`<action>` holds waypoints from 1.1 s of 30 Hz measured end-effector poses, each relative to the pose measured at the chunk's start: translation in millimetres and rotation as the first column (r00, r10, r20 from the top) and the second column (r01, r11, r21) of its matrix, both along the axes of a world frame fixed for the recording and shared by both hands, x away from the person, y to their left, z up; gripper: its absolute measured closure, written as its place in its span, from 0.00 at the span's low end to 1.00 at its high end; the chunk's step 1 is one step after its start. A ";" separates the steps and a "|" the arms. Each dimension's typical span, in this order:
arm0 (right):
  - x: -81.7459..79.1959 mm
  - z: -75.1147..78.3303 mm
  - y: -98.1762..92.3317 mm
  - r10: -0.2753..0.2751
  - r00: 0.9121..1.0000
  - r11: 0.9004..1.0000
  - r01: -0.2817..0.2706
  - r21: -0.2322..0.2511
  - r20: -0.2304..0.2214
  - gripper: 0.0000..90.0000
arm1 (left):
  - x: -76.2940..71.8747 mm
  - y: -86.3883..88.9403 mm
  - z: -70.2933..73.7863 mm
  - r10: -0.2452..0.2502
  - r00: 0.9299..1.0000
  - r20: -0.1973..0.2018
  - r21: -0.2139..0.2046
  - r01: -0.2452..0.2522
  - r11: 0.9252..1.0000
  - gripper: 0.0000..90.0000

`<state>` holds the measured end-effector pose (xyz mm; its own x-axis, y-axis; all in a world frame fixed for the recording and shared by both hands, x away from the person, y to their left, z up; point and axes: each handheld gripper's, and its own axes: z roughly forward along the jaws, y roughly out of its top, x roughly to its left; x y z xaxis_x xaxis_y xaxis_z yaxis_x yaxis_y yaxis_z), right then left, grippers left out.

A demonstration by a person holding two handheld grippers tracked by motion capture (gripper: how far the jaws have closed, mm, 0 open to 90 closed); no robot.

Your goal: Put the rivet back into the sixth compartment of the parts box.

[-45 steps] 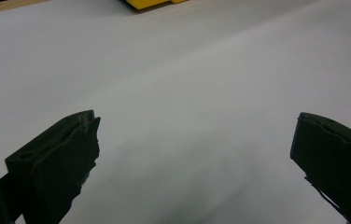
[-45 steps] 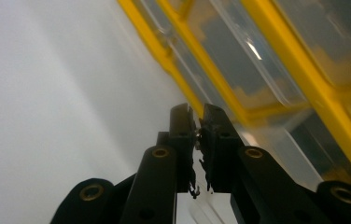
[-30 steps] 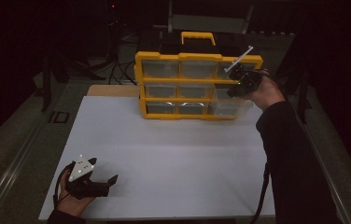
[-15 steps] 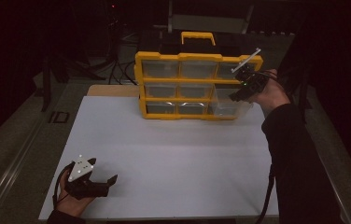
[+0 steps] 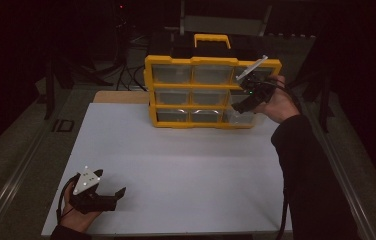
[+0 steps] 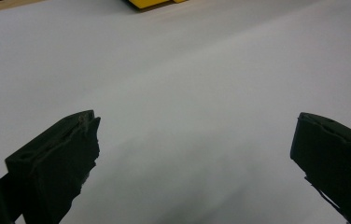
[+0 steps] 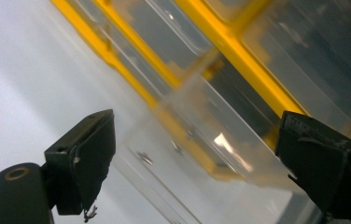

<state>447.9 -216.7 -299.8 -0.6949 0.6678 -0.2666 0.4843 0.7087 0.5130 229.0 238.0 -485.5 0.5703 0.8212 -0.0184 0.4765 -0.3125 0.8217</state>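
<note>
Dark surroundings enclose a white table [image 5: 176, 165] on which the work takes place. At the right rear of this table, the right gripper [image 5: 248, 95] is held against the front of a yellow organiser [image 5: 196, 61] with clear plastic drawers; its jaws have just been opening and now stand wide apart, pressing on nothing. In the right gripper view, the gripper [image 7: 192, 154] faces the lower right drawer [image 7: 211, 140], which is pulled part of the way out of its yellow frame; the picture is blurred, and small dark items lie in the tray, too small to identify. From the high view, this drawer [image 5: 236, 116] sits in the bottom row at the right end of the organiser, just below the gripper. The right hand [image 5: 281, 102] holds the gripper from the side, with a dark sleeve [image 5: 306, 175] running back to the near table edge. The organiser stands upright at the far edge of the table and carries a yellow handle [image 5: 212, 39] on top. At the near left corner, well apart from the organiser, the left gripper [image 5: 116, 196] rests low over the table in the left hand [image 5: 78, 212], jaws spread and holding nothing. The left gripper view shows bare white table between those jaws [image 6: 192, 140].
</note>
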 end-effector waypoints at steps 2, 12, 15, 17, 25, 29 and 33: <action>-2.3 -1.5 8.1 0.026 1.000 1.000 -0.026 0.012 0.004 0.13 | 0.0 0.1 0.0 0.000 1.000 0.001 0.001 0.000 1.000 0.02; -18.7 -20.5 54.5 0.164 0.986 0.983 -0.166 0.078 0.023 0.13 | -0.2 0.6 0.4 0.000 1.000 0.003 -0.002 0.000 1.000 0.02; -25.5 -31.1 65.5 0.193 0.981 0.975 -0.194 0.108 0.020 0.13 | -0.3 1.0 0.6 0.000 1.000 0.004 -0.003 0.000 1.000 0.02; -29.4 -40.0 71.3 0.217 0.976 0.969 -0.218 0.114 0.019 0.13 | -0.2 1.1 0.5 0.000 1.000 0.005 -0.003 0.000 1.000 0.02; -46.5 -66.1 81.4 0.251 0.968 0.955 -0.250 0.160 0.012 0.13 | -0.2 0.4 0.5 0.000 1.000 0.003 0.000 0.000 1.000 0.02; -56.0 -80.4 84.1 0.251 0.968 0.953 -0.248 0.173 0.004 0.12 | -0.5 0.7 0.9 0.001 1.000 0.006 0.000 -0.001 1.000 0.02; -68.2 -98.8 81.0 0.246 0.969 0.952 -0.243 0.188 0.003 0.12 | -0.6 1.3 1.1 0.004 1.000 0.008 -0.003 -0.004 1.000 0.02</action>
